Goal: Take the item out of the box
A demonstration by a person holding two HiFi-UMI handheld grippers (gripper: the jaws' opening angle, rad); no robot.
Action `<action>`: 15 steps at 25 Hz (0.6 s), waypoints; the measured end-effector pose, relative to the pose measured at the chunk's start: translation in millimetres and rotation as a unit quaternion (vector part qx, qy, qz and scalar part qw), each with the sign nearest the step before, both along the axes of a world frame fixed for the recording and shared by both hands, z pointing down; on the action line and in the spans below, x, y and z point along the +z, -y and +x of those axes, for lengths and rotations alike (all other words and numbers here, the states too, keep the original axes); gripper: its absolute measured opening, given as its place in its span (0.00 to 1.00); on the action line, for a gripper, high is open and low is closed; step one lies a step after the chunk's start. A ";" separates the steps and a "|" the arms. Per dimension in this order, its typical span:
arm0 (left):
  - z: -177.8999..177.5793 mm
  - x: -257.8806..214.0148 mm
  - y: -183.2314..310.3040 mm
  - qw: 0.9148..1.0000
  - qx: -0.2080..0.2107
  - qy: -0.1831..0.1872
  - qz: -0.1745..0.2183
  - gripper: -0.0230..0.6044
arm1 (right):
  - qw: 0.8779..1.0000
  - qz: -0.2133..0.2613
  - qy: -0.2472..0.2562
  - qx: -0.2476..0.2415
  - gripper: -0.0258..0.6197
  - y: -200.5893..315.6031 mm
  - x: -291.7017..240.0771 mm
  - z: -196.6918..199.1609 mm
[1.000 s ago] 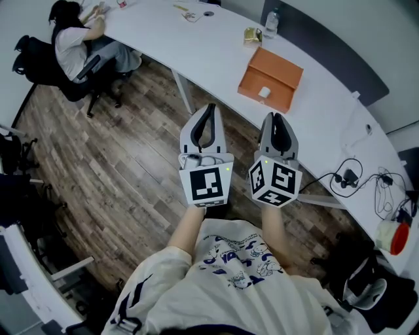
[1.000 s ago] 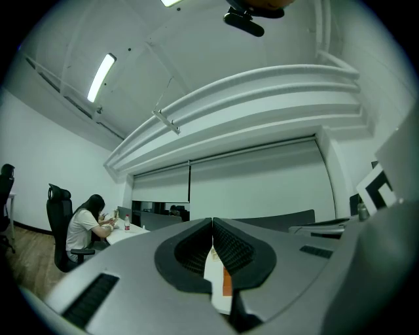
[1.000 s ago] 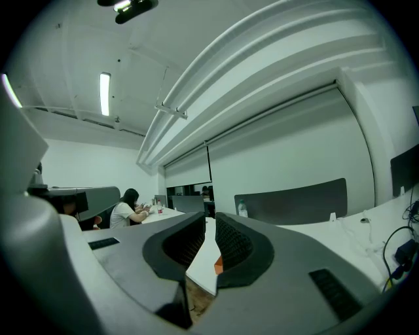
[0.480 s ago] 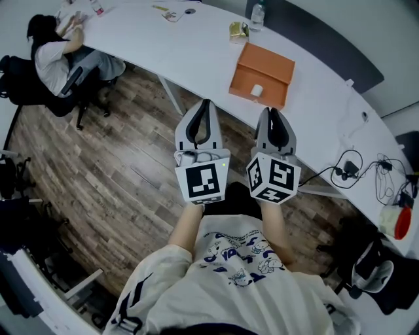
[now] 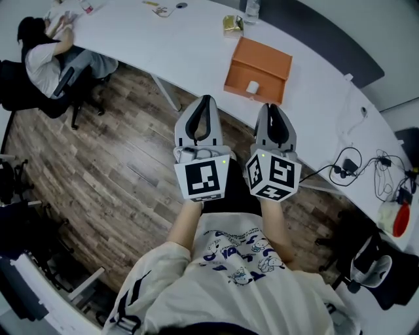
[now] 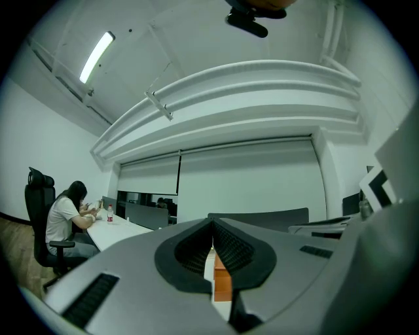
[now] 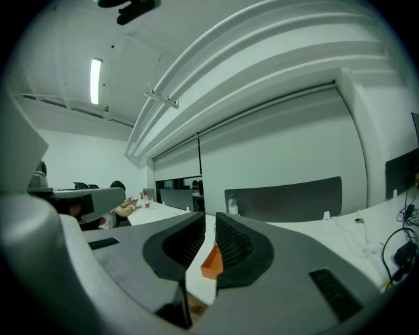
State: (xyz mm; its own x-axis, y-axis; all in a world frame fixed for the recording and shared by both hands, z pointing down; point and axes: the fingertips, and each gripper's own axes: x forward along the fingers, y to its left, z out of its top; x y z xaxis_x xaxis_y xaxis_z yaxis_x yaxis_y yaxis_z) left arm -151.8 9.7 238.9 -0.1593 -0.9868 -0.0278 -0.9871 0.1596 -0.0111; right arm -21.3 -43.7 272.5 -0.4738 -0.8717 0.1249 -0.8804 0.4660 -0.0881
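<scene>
At far left, note a seated person (image 5: pixel 40 55) on a dark office chair (image 5: pixel 26 82), leaning on the curved white table (image 5: pixel 190 46). Below, note the wood floor (image 5: pixel 98 163).

Moving right, find the left gripper (image 5: pixel 207 99) held over the floor, short of the table edge. Read it as fully clenched, grasping nothing (seen in the left gripper view as a hairline slit between the pads).

Beyond it on the table, locate a gold packet (image 5: pixel 230 25) and, just beside it, a clear bottle (image 5: pixel 251 10).

Next, locate the orange box (image 5: pixel 257 65), lying open on the table near its front edge, ahead of both grippers. Inside, close to the wall nearest the grippers, find the small white item (image 5: pixel 253 87), untouched.

Right again, find the right gripper (image 5: pixel 273 106), level with the left and well apart from the box. In the right gripper view, read its jaws as narrowly apart, grasping nothing.

At far right, note black cables (image 5: pixel 357 171) on the table.
</scene>
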 end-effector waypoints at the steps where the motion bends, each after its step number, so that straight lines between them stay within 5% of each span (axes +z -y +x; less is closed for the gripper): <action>1: -0.8 0.7 3.6 1.000 -0.001 -0.002 0.000 0.07 | 1.000 -0.003 0.000 0.000 0.14 3.3 1.7 -0.8; 15: -11.9 17.2 74.5 1.000 -0.007 -0.013 -0.014 0.07 | 1.000 -0.029 0.002 -0.002 0.14 76.5 22.5 -11.1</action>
